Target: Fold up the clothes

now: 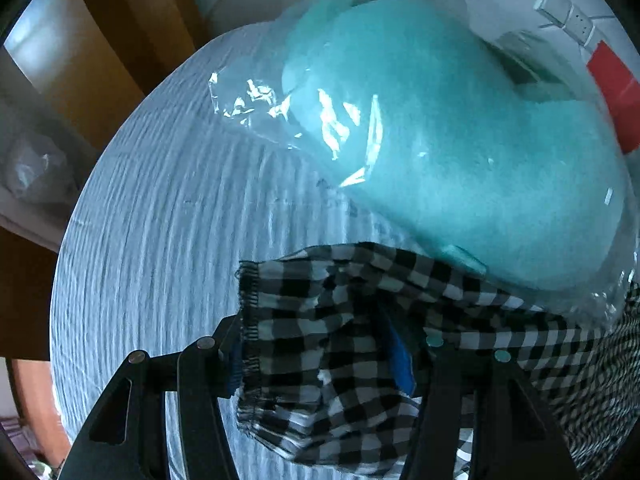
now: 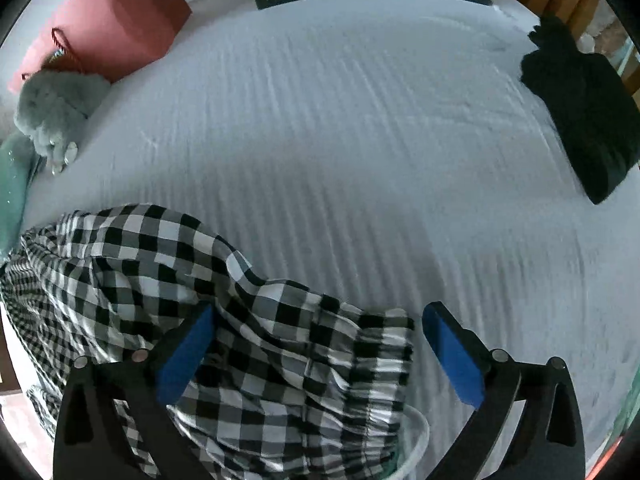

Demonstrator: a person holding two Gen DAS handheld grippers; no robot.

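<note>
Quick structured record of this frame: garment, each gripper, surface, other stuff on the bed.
garment: black-and-white checked garment, rumpled, not yet folded
left gripper: fabric bunched between its fingers; grip unclear
right gripper: open, fingers either side of the gathered hem
surface: striped bedsheet
other: teal pillow in clear plastic, folded black garment, red paper bag, grey plush toy

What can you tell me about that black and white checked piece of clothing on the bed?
The checked garment is a thin woven fabric in black, white and grey squares, rumpled and not yet folded flat. It lies on the pale striped bed sheet, one stitched, gathered hem bunched between the fingers of the left claw. Its gathered edge lies between the blue pads of the open right claw. In the left view its far edge runs beside or under a teal plush item wrapped in clear plastic.
</note>
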